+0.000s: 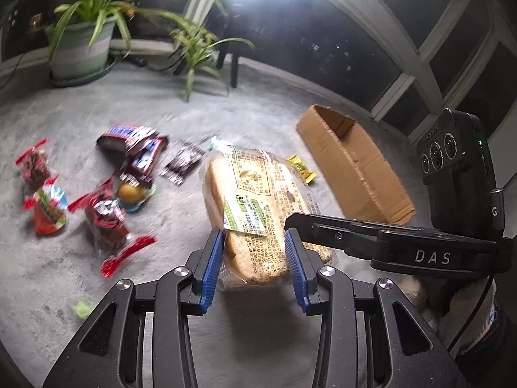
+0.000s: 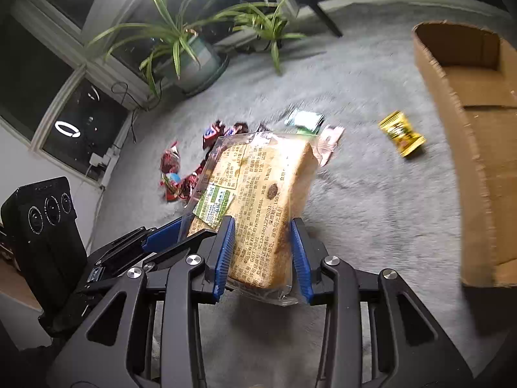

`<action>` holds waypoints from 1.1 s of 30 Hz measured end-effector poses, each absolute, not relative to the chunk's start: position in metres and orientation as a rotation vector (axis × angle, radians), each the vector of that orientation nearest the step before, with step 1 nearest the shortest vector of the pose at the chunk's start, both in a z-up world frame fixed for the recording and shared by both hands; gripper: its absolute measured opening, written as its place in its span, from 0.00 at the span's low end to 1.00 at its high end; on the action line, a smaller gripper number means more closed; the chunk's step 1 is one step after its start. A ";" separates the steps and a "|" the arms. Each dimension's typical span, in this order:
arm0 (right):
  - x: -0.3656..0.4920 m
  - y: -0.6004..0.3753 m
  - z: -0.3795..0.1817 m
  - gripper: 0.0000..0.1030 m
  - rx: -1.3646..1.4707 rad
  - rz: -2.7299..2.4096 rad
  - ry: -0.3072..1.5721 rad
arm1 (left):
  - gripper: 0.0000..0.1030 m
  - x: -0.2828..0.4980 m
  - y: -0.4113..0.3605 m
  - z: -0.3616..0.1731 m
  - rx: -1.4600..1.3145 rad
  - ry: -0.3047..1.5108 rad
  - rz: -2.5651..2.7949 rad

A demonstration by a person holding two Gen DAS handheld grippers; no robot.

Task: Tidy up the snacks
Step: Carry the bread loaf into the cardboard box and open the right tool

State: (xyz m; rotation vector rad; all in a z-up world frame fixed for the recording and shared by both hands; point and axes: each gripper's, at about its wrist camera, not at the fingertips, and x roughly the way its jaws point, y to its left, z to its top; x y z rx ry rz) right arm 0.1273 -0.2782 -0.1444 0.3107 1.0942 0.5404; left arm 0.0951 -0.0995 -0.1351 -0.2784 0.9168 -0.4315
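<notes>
A clear bag of sliced bread point(image 1: 258, 200) with a printed label is held above the grey carpet. My left gripper point(image 1: 255, 258) is shut on its near end. My right gripper point(image 2: 261, 252) is shut on the same bread bag point(image 2: 258, 190), and its black body reaches in from the right in the left wrist view point(image 1: 387, 242). An open cardboard box point(image 1: 355, 165) lies to the right; it also shows in the right wrist view point(image 2: 478, 129). Loose snack packets lie on the carpet: red wrapped snacks point(image 1: 103, 216), dark chocolate bars point(image 1: 135, 148), a yellow packet point(image 2: 402, 134).
Two potted spider plants point(image 1: 84, 38) stand by the dark windows at the back. A black chair leg point(image 1: 234, 71) stands behind the snacks. A small green scrap point(image 1: 82, 307) lies near my left gripper. A green-white packet point(image 2: 305, 119) lies beyond the bread.
</notes>
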 end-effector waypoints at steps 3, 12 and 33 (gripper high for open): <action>0.124 -0.294 -0.131 0.36 0.319 0.530 1.066 | 0.36 0.095 -0.112 -0.124 -0.275 0.887 -0.456; 0.117 -0.354 -0.099 0.36 0.332 0.467 0.987 | 0.36 0.104 -0.164 -0.102 -0.248 0.826 -0.539; 0.116 -0.493 -0.099 0.36 0.371 0.260 0.956 | 0.36 0.136 -0.311 -0.106 -0.081 0.818 -0.698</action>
